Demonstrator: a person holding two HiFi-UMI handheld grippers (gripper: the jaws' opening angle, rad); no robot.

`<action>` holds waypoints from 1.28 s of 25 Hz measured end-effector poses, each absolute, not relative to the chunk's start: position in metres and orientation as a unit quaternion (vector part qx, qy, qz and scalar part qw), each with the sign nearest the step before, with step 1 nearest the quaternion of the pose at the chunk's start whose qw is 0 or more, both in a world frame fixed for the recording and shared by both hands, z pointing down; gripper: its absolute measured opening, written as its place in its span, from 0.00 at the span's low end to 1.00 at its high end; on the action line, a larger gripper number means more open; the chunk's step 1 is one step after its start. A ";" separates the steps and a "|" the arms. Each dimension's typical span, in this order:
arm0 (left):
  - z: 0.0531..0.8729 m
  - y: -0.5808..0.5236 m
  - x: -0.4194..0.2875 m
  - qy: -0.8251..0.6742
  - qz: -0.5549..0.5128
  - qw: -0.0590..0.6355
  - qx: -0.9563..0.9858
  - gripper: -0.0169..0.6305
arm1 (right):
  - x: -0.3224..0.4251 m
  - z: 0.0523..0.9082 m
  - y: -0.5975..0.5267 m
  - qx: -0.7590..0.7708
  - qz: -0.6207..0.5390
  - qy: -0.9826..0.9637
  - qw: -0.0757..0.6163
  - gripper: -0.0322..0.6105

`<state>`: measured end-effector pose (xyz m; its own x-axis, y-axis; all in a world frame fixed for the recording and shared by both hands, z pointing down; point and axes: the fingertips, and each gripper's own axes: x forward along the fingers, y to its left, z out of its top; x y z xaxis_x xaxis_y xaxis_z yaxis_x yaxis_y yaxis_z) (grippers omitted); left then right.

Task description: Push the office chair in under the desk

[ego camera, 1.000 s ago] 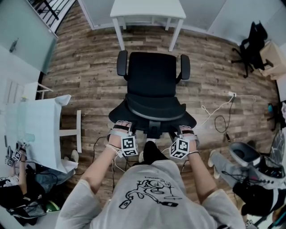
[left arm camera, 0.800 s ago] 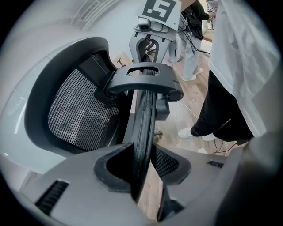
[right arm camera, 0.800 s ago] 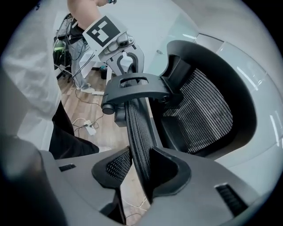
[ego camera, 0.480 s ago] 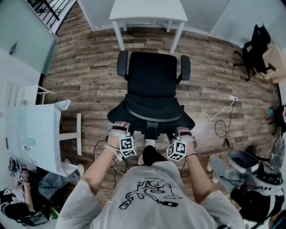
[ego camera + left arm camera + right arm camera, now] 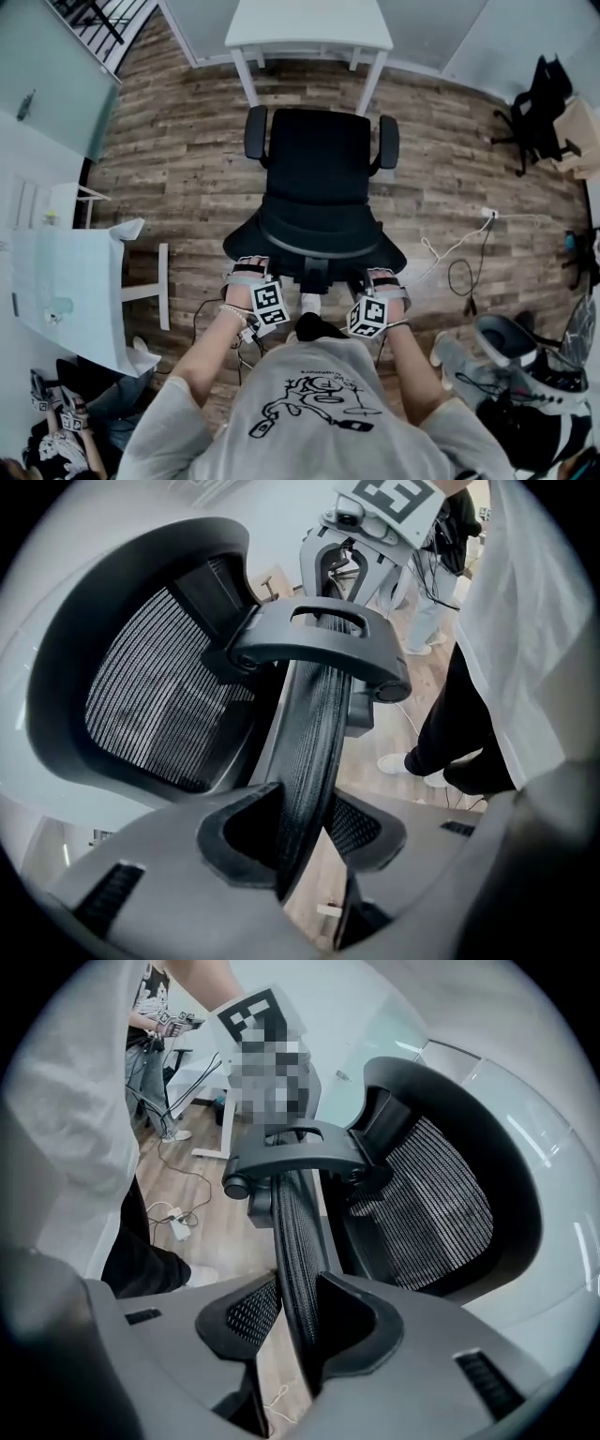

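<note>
Office chair (image 5: 317,173): centre of the head view, seat facing the desk (image 5: 309,23) at 12 o'clock, not yet under it.
Left gripper (image 5: 300,832): clamped on the thin edge of the backrest (image 5: 314,742), at 7 o'clock of the chair.
Right gripper (image 5: 298,1321): jaws closing on that same mesh edge, which sits between the pads, at 5 o'clock.
Risk, armrests (image 5: 388,141): they look about as wide as the gap between the desk legs (image 5: 367,80), so a skewed push could jam one against a leg.
Risk, swivel: uneven force from the two sides would likely turn the seat rather than roll it.
Risk, grip: flexing mesh may slip from the pads.
</note>
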<state>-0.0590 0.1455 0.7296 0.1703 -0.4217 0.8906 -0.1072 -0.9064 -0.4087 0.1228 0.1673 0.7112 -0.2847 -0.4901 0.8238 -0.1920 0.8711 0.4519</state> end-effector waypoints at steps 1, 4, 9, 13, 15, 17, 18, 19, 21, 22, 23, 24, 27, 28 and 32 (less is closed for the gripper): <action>0.731 0.143 -0.059 0.176 -0.622 0.120 -0.753 0.25 | 0.123 0.712 0.164 0.213 -0.136 -0.791 0.558 0.28; 0.732 0.135 -0.056 0.180 -0.627 0.108 -0.750 0.25 | 0.126 0.714 0.155 0.205 -0.145 -0.791 0.558 0.28; 0.731 0.128 -0.046 0.192 -0.624 0.103 -0.750 0.25 | 0.136 0.713 0.143 0.193 -0.151 -0.793 0.558 0.28; 0.730 0.118 -0.036 0.202 -0.620 0.107 -0.751 0.25 | 0.147 0.714 0.131 0.190 -0.153 -0.791 0.561 0.28; 0.730 0.112 -0.037 0.206 -0.621 0.105 -0.749 0.26 | 0.146 0.714 0.125 0.190 -0.153 -0.791 0.561 0.28; 0.731 0.105 -0.039 0.210 -0.622 0.102 -0.748 0.26 | 0.144 0.714 0.120 0.193 -0.157 -0.790 0.561 0.28; 0.732 0.102 -0.039 0.213 -0.622 0.101 -0.746 0.27 | 0.143 0.714 0.117 0.195 -0.159 -0.789 0.561 0.27; 0.732 0.099 -0.039 0.215 -0.623 0.100 -0.746 0.27 | 0.144 0.715 0.114 0.195 -0.161 -0.788 0.561 0.27; 0.731 0.092 -0.035 0.215 -0.622 0.099 -0.746 0.27 | 0.148 0.715 0.106 0.193 -0.158 -0.788 0.563 0.27; 0.731 0.090 -0.033 0.215 -0.621 0.100 -0.747 0.27 | 0.150 0.715 0.102 0.192 -0.156 -0.788 0.564 0.27; 0.731 0.087 -0.031 0.215 -0.620 0.102 -0.748 0.27 | 0.152 0.715 0.098 0.191 -0.156 -0.788 0.565 0.27; 0.731 0.084 -0.030 0.216 -0.619 0.103 -0.748 0.27 | 0.153 0.715 0.094 0.190 -0.157 -0.788 0.565 0.27; 0.731 0.075 -0.027 0.219 -0.620 0.106 -0.746 0.27 | 0.156 0.716 0.085 0.189 -0.161 -0.788 0.563 0.27; 0.732 0.073 -0.028 0.219 -0.620 0.106 -0.746 0.27 | 0.155 0.716 0.083 0.188 -0.162 -0.789 0.563 0.27; 0.733 0.062 -0.034 0.219 -0.621 0.108 -0.745 0.27 | 0.149 0.716 0.073 0.190 -0.165 -0.788 0.562 0.27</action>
